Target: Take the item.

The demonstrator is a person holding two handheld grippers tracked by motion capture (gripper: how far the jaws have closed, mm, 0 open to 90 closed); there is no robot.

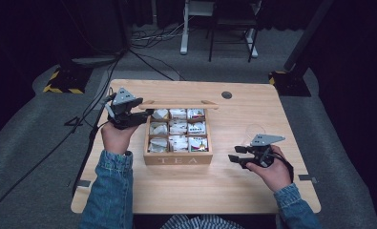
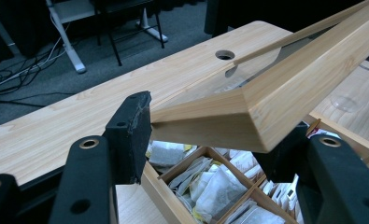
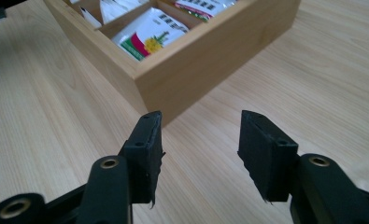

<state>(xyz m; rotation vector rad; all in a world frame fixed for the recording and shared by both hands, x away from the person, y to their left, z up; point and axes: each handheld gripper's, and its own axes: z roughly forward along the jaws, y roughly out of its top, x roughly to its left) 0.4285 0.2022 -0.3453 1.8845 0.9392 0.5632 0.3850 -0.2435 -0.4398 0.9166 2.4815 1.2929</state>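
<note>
The wooden tea box (image 1: 178, 159), lettered TEA on its near wall, served as the reference point on the table (image 1: 253, 188). At the box's far left corner, the left gripper (image 1: 145, 116) was clamped on the corner of the raised lid (image 2: 266, 107); in the left gripper view the two black jaws stood on either side of that wooden corner, pressing it, with the lid tilted up above the compartments. In the high view the lid (image 1: 179, 105) appeared edge-on along the far side of the box. Beneath it the compartments held tea bags (image 1: 178, 128) in white wrappers, three across and three deep. A round hole (image 1: 226, 95) in the table lay beyond the far right corner of the box. To the right of the box, near its front right corner and clear of it, the right gripper (image 1: 234, 158) was held just above the table, pointed toward the box. In the right gripper view its jaws stood apart with nothing between them, the box corner (image 3: 173, 79) just ahead.
</note>
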